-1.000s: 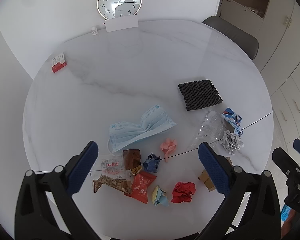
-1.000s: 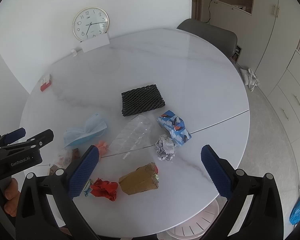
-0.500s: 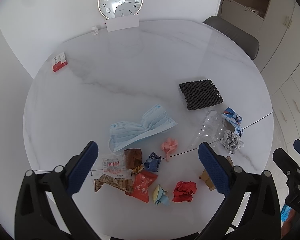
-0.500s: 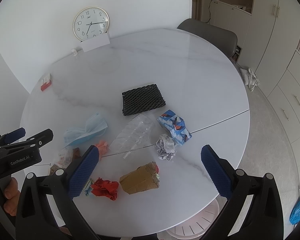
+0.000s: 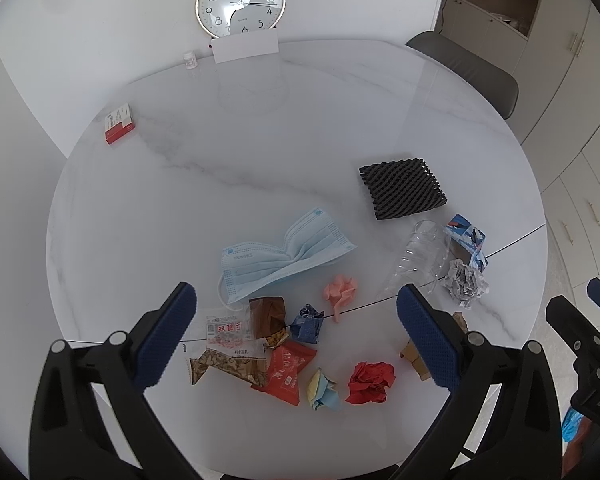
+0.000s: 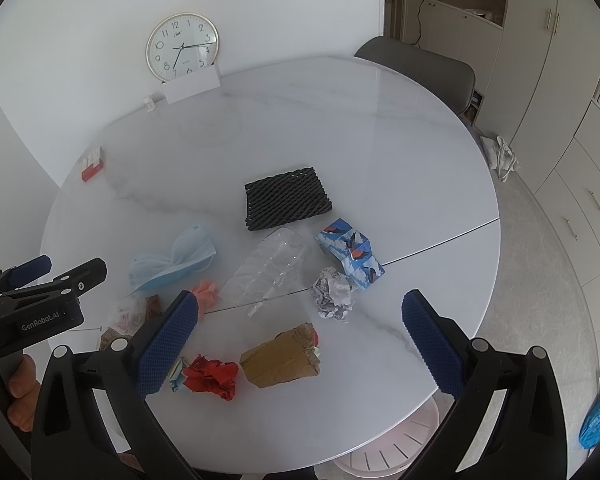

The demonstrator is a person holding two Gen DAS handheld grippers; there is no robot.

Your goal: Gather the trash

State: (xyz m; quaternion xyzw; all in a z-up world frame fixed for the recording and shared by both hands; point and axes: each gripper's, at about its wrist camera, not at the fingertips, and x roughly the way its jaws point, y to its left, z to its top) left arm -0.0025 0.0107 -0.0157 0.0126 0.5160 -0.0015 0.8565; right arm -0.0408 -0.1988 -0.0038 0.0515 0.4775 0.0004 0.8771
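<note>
Hovering above the near edge of the round white marble surface, both spread wide and holding nothing: left claw over crumpled snack wrappers and a pale blue face mask, right claw over a crushed brown cardboard box and a crumpled red paper ball. Lying farther in, near the middle: black foam mesh sleeve, flattened clear plastic bottle, blue patterned carton.
</note>
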